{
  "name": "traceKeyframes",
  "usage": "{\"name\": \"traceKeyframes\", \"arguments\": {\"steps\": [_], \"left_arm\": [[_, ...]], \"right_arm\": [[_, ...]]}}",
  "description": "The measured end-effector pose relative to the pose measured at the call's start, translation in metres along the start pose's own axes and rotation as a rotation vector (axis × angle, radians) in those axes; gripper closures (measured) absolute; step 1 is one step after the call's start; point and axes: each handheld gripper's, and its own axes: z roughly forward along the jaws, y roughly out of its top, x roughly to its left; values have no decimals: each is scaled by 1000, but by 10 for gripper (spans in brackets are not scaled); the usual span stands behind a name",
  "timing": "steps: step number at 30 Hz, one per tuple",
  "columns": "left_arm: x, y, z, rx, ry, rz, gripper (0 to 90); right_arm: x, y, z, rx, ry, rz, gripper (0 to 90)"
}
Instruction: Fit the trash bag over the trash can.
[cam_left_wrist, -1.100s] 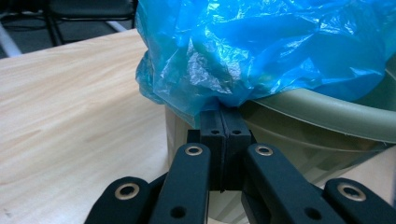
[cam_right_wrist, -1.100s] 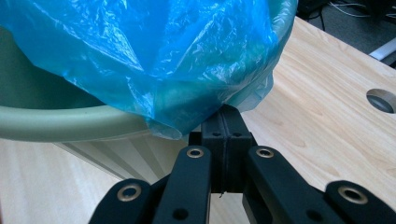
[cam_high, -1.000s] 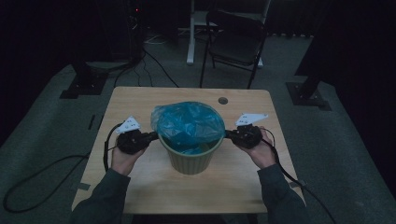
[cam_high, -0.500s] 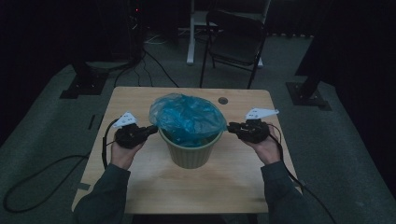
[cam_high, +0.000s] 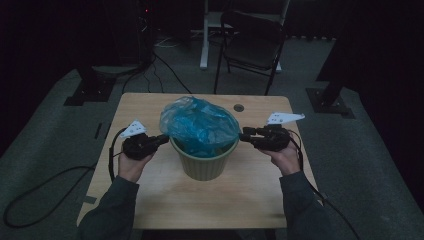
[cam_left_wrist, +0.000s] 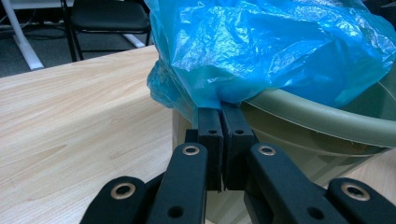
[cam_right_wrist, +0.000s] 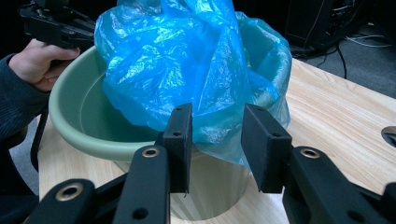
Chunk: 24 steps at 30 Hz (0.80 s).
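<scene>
A pale green bin (cam_high: 205, 162) stands at the middle of the wooden table (cam_high: 150, 200), with a crumpled blue plastic bag (cam_high: 199, 125) bulging out of its top. My left gripper (cam_high: 162, 140) is at the bin's left rim. Its jaws are shut (cam_left_wrist: 220, 112) on the edge of the blue bag (cam_left_wrist: 280, 46), just above the bin rim (cam_left_wrist: 327, 121). My right gripper (cam_high: 245, 134) is at the right rim. Its jaws (cam_right_wrist: 217, 121) have just been opening and stand apart, with blue bag film (cam_right_wrist: 187, 60) hanging loose in the gap and neither pad pressing on it.
A small round hole (cam_high: 238, 107) lies in the table behind the bin. Beyond the far edge stand a black chair (cam_high: 252, 45) and a white desk leg (cam_high: 204, 35). Cables trail over the floor at the left (cam_high: 45, 190).
The right gripper's jaws have opened and let go of the bag's right edge, and that hand drew slightly away and up. The bag now bunches higher over the bin. The left gripper holds still.
</scene>
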Motion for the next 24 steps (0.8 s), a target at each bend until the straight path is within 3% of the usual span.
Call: {"name": "traceKeyframes", "arguments": {"steps": [5, 11, 19, 24], "left_arm": [[-2, 0, 2, 2, -3, 3, 880], [-6, 0, 2, 4, 0, 18, 879], [-15, -5, -2, 12, -17, 35, 882], [-25, -8, -3, 25, -26, 68, 883]], "right_arm": [[-2, 1, 3, 11, 9, 9, 629], [-1, 2, 4, 17, 13, 14, 875], [7, -7, -6, 17, 32, 14, 897], [16, -21, -3, 68, 75, 5, 899]]}}
